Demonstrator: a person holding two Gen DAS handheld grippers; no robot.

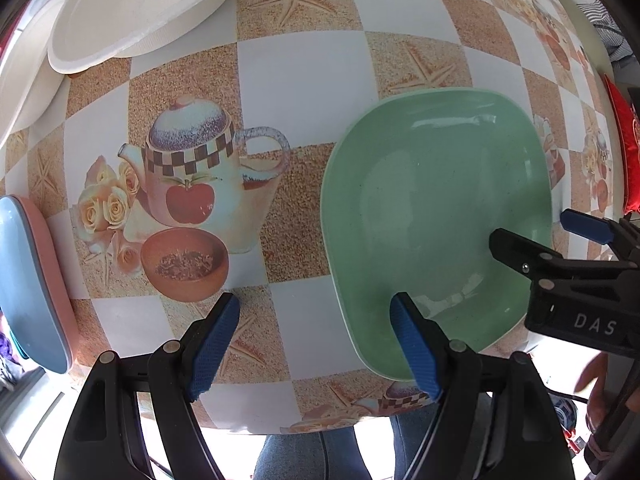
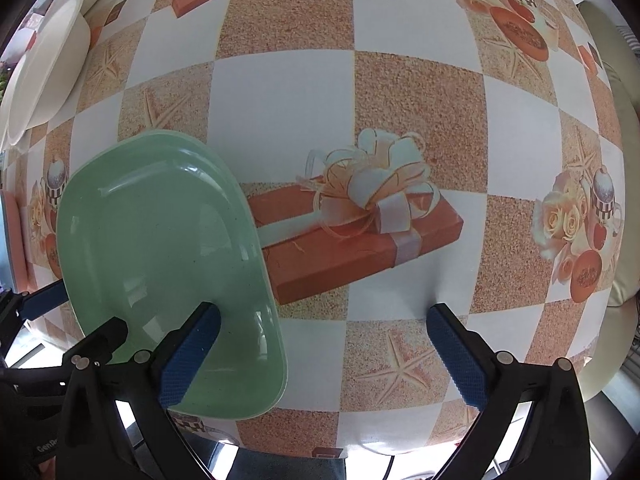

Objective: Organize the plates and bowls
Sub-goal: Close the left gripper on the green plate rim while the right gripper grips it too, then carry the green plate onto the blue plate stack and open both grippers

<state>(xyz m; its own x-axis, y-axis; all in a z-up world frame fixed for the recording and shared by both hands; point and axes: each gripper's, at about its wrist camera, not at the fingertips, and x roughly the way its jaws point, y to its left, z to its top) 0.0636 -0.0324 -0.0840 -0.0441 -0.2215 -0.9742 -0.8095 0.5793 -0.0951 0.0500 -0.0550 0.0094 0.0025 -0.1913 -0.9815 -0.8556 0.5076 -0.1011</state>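
Note:
A green squarish plate (image 1: 436, 208) lies flat on the patterned tablecloth near the table's front edge; it also shows in the right wrist view (image 2: 160, 248). My left gripper (image 1: 316, 340) is open and empty, its right finger over the plate's near left rim. My right gripper (image 2: 324, 352) is open and empty, its left finger above the plate's near right part; it also shows in the left wrist view (image 1: 528, 228) over the plate's right side. A blue plate on a pink one (image 1: 28, 276) lies at the far left. White bowls (image 1: 140, 4) stand at the back left.
The tablecloth (image 2: 416, 100) has printed teapots, gift boxes and starfish. The white bowls also show in the right wrist view (image 2: 48, 68) at the far left. The table's front edge runs just below both grippers. A red cushion (image 1: 624, 148) is past the right edge.

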